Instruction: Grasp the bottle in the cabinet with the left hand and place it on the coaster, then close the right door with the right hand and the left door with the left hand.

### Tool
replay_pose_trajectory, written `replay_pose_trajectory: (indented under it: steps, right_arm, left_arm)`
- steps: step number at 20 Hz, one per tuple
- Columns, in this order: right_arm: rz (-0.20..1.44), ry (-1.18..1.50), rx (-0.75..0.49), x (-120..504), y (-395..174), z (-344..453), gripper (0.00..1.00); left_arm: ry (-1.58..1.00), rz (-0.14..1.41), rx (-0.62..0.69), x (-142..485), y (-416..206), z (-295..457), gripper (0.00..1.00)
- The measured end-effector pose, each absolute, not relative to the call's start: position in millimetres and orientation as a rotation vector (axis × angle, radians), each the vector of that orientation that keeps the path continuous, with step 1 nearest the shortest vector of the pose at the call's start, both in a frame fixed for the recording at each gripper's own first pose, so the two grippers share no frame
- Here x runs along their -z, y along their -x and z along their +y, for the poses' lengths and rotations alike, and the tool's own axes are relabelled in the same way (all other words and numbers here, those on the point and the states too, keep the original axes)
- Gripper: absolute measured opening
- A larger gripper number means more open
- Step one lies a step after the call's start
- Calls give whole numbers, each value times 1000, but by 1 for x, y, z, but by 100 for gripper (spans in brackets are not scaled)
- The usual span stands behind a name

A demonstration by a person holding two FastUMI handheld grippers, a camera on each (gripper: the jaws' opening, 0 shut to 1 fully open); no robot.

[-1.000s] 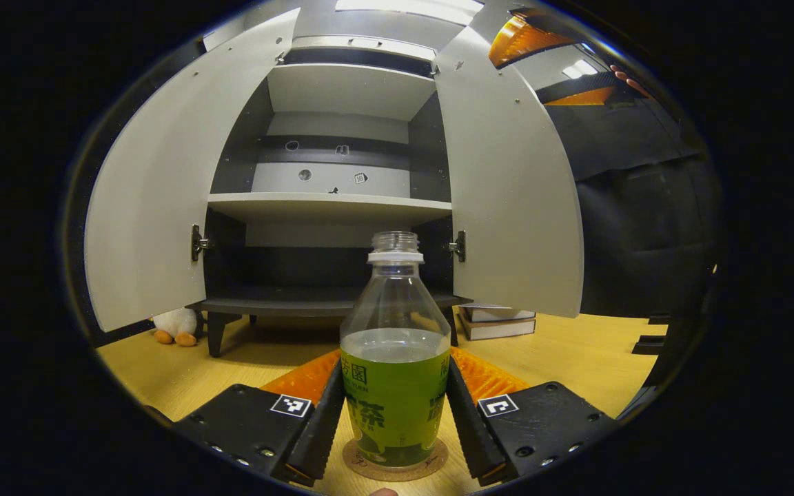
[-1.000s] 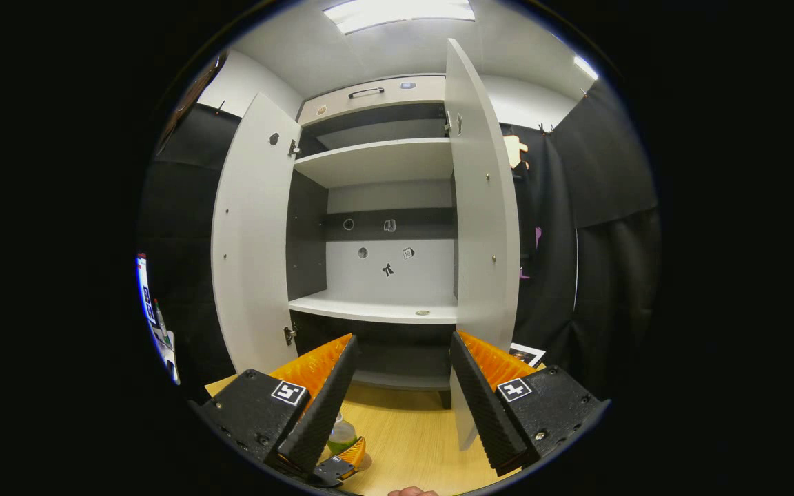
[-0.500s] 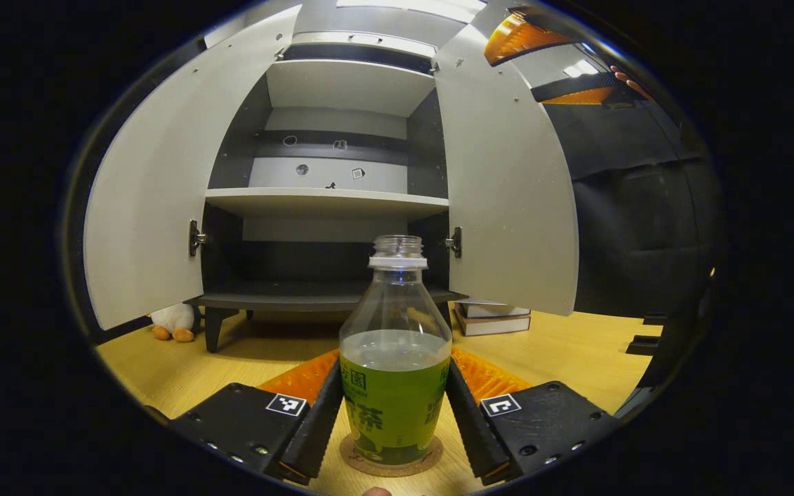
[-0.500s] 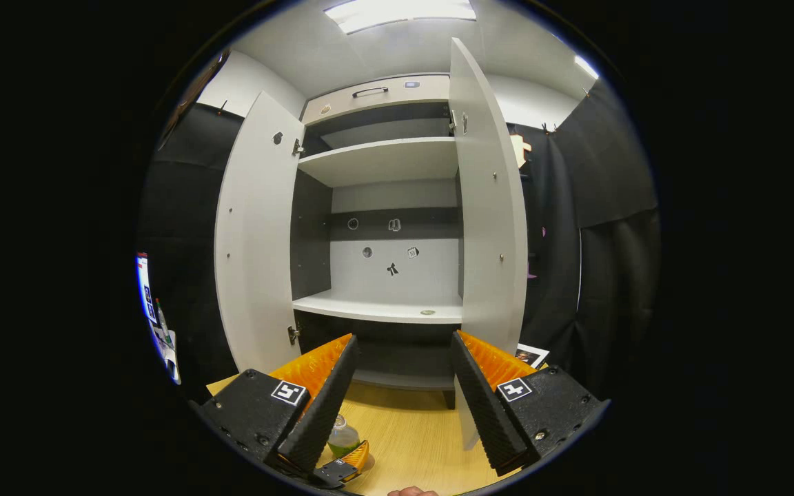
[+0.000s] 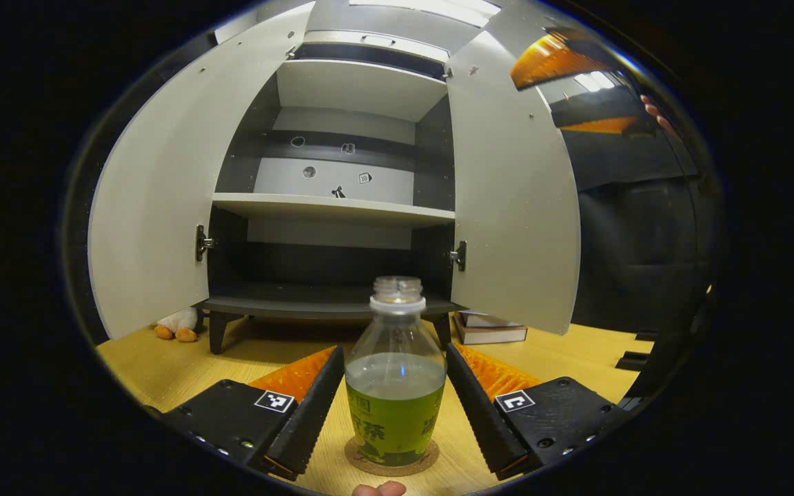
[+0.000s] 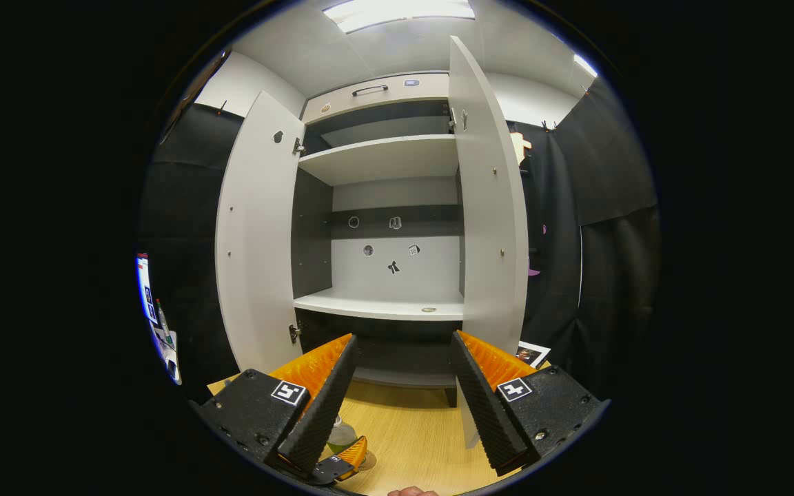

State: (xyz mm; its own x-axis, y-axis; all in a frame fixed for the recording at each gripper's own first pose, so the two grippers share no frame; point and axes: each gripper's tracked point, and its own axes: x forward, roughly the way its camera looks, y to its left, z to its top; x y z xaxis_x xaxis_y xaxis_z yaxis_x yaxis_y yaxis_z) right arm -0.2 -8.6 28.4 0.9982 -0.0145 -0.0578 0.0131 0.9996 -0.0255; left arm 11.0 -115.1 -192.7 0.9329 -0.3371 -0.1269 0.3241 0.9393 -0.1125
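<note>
A clear bottle (image 5: 395, 386) with green tea and a green label, no cap, stands upright on a round cork coaster (image 5: 391, 460) on the wooden surface. My left gripper (image 5: 394, 355) is open, one finger on each side of the bottle with a small gap. The grey cabinet has its left door (image 5: 156, 193) and right door (image 5: 514, 193) swung wide open. My right gripper (image 6: 404, 341) is open and empty, held high in front of the cabinet, close to the right door (image 6: 490, 207). The bottle (image 6: 340, 435) and the left gripper (image 6: 345, 460) sit low below it.
A white plush toy (image 5: 176, 322) lies under the left door. Stacked books (image 5: 490, 328) lie by the cabinet's right leg. A small round object (image 6: 429, 309) rests on the middle shelf (image 6: 376, 303). Black cloth hangs on both sides.
My left gripper's fingers have spread off the bottle and drawn back a little; the bottle stays standing on the coaster. The right gripper has hardly moved.
</note>
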Motion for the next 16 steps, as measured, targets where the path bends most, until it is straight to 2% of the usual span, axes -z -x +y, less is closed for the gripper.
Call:
replay_pose_trajectory:
  steps: [6,7,9,10,13,14,16]
  right_arm:
    - [42,-5,23,-25,2,-15,83]
    - [40,-7,29,-25,1,-17,83]
    - [31,-14,40,-24,0,-25,83]
    - [26,-20,48,-22,-1,-28,83]
    - [38,-43,66,-7,-1,-39,83]
    - [40,-53,72,-5,2,-42,83]
    - [28,-49,77,-12,5,-52,83]
  left_arm:
    - [122,73,340,117,-19,-103,93]
    - [111,56,334,101,-21,-99,97]
    - [92,27,320,70,-26,-92,89]
    - [93,28,318,58,-28,-92,94]
    - [126,51,299,37,-29,-86,94]
    - [135,64,288,35,-29,-83,97]
    - [139,79,264,33,-28,-76,98]
